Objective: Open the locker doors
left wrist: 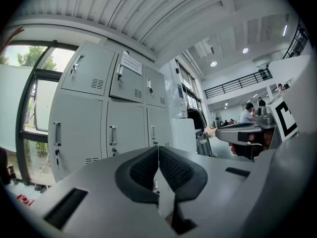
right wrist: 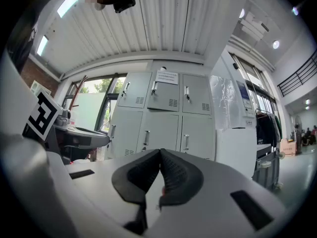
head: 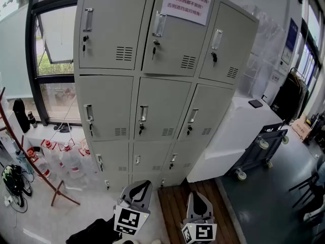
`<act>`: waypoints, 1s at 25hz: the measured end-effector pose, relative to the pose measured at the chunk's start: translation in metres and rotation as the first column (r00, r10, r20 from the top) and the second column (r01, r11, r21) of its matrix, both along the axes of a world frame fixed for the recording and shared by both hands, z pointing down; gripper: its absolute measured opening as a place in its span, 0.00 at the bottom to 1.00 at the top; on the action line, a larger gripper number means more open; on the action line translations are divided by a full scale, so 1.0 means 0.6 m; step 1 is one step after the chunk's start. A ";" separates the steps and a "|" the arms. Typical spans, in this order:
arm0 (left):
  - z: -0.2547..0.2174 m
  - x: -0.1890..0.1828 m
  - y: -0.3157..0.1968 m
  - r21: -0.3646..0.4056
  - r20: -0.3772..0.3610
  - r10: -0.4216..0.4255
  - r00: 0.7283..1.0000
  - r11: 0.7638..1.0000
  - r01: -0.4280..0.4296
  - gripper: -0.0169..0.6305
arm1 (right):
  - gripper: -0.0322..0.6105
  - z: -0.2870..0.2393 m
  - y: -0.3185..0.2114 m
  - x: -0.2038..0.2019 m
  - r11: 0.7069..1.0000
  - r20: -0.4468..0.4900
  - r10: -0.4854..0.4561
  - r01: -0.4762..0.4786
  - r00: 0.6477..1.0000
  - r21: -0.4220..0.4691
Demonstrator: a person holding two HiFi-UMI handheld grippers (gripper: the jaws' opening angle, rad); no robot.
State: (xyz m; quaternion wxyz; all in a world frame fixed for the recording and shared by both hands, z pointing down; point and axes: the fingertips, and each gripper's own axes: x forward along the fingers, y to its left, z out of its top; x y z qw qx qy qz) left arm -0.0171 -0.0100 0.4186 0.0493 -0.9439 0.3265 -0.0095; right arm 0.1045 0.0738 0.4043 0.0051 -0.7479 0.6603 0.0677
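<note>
Trouble would begin at the jaws. The left hand-held gripper [left wrist: 158,150] is clenched, its pads pressed together with nothing between them, and the right hand-held gripper [right wrist: 160,152] beside it is clenched and empty too. Ahead of both, and well apart from them, stands the locker bank [head: 152,85] with none of its doors swung open, so the task looks not yet begun. With the jaws closed like this, neither hand-held gripper could take a door handle [head: 143,113]. Pushed forward unopened, the tips would likely knock the slim pull or skid off the painted metal. What look like keys [head: 141,129] hang just below the handles, and a pinch aimed low could catch one instead of the pull. If a door is locked, tugging would probably slip the pads off. Farther out, left of the left hand-held gripper, water bottles [head: 66,159] crowd the floor by the lockers, and the bottom-left door might strike them as it swings.
</note>
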 end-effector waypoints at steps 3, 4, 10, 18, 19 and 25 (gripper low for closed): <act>-0.002 0.001 -0.007 -0.032 0.032 -0.005 0.999 0.999 0.006 0.06 | 0.07 0.002 -0.010 0.006 1.000 0.013 0.006 -0.006 1.000 -0.011; -0.002 0.002 -0.011 -0.035 0.035 -0.006 0.999 0.999 0.007 0.06 | 0.07 0.005 -0.012 0.009 1.000 0.004 0.006 -0.006 1.000 -0.023; 0.003 0.009 -0.034 -0.043 0.030 -0.007 1.000 0.999 0.008 0.06 | 0.07 0.017 -0.030 0.023 0.997 -0.039 0.017 -0.020 0.999 -0.071; -0.001 0.059 -0.081 -0.037 0.031 -0.006 0.999 0.999 0.007 0.06 | 0.07 0.021 -0.078 0.071 0.997 -0.049 0.018 -0.022 0.999 -0.079; -0.001 0.068 -0.091 -0.035 0.032 -0.010 0.999 0.999 0.011 0.06 | 0.07 0.023 -0.090 0.081 0.997 -0.050 0.015 -0.019 0.999 -0.077; 0.005 0.142 -0.168 -0.032 0.041 -0.043 0.998 0.999 0.044 0.06 | 0.07 0.028 -0.175 0.162 0.998 -0.051 -0.008 0.005 0.999 -0.068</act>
